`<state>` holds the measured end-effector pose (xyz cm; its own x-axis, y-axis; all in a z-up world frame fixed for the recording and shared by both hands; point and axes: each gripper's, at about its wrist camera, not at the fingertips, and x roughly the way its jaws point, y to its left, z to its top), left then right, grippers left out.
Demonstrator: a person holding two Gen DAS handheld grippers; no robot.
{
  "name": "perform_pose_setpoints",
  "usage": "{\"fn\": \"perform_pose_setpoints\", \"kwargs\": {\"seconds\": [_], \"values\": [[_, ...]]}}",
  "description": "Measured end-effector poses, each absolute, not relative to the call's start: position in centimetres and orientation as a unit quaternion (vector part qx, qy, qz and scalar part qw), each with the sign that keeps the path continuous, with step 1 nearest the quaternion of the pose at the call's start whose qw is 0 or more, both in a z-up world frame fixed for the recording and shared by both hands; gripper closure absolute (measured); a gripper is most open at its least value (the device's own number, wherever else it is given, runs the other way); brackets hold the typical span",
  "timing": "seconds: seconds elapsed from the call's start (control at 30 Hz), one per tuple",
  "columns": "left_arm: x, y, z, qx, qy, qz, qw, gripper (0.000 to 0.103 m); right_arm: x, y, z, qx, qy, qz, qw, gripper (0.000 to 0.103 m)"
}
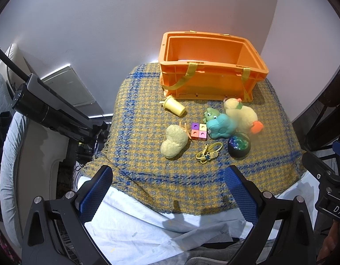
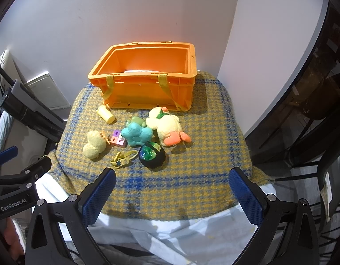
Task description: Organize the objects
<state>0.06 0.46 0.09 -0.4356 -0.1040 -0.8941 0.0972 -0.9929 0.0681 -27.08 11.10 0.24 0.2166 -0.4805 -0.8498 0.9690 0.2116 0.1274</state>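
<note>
- The left gripper [image 1: 167, 190] and the right gripper [image 2: 172, 193] both hang at the near edge of the worktop [image 2: 192, 176], jaws wide apart and holding nothing.
- The orange crate [image 2: 148, 92] stands at the back of the worktop; a pale sheet seems to lie on its floor.
- All toys lie in front of the crate: a yellow cup [image 2: 106, 114] on its side nearest its left corner, a yellow duck plush [image 2: 167, 128] touching a teal frog plush [image 2: 136, 132], with the colour cube block [image 2: 118, 141] against the frog.
- Further from the crate lie a cream plush [image 2: 93, 146], a yellow strap [image 2: 123, 158] and a dark sparkly ball [image 2: 152, 153].
- Risks: the ball or cup may roll if nudged; crowded plush may drag neighbours; the crate's hanging straps could snag a jaw.
</note>
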Motion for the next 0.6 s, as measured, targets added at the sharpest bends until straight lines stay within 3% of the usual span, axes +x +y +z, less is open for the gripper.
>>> {"fn": "perform_pose_setpoints", "kwargs": {"seconds": [0.6], "values": [[0.05,0.26,0.29,0.519,0.009,-0.850,0.085,0.000,-27.01,11.13,0.20,0.343,0.346,-0.516,0.705,0.001]]}}
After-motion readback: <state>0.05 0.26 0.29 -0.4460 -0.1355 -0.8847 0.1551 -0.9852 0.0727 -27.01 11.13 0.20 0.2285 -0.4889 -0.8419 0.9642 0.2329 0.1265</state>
